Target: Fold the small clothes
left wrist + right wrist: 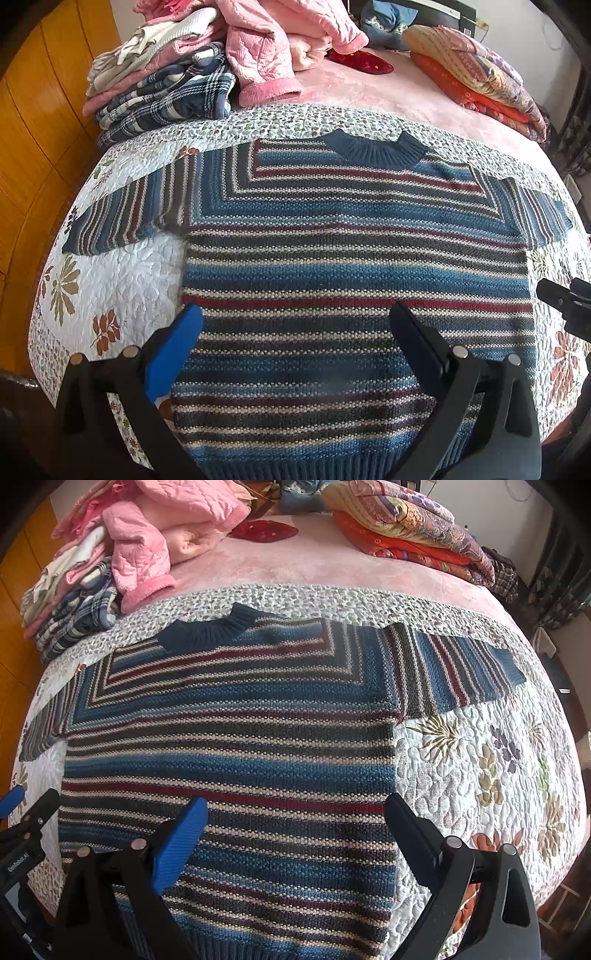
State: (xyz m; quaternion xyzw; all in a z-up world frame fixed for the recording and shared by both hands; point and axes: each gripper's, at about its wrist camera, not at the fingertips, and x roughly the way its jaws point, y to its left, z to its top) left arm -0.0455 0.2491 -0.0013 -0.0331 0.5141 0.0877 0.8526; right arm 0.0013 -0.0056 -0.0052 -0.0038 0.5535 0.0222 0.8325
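— On the quilted bedspread (122, 273), what is laid out, and how far is the folding judged to be?

— A striped knit sweater (354, 280) is spread flat, front up, collar at 12 o'clock and hem at 6 o'clock. Both sleeves are stretched outward, toward 9 and 3 o'clock. No fold is seen in it, so the task for this garment is judged to be at its start: spreading done, folding not yet begun.

— And the grippers?

— The left gripper (295, 325) is held over the lower left part of the body, jaws wide apart, nothing clamped. The right gripper (295, 816) is held over the lower right part, jaws likewise apart and empty. Whether the fingertips touch the knit cannot be told.

— What is left?

— Sleeves to be brought inward, then the body doubled, as a judgement only. At 11 o'clock a stack of clothes (159, 85) is seen, with pink garments (266, 48) heaped loosely beside it; folded quilts (476, 74) lie at 1 o'clock.
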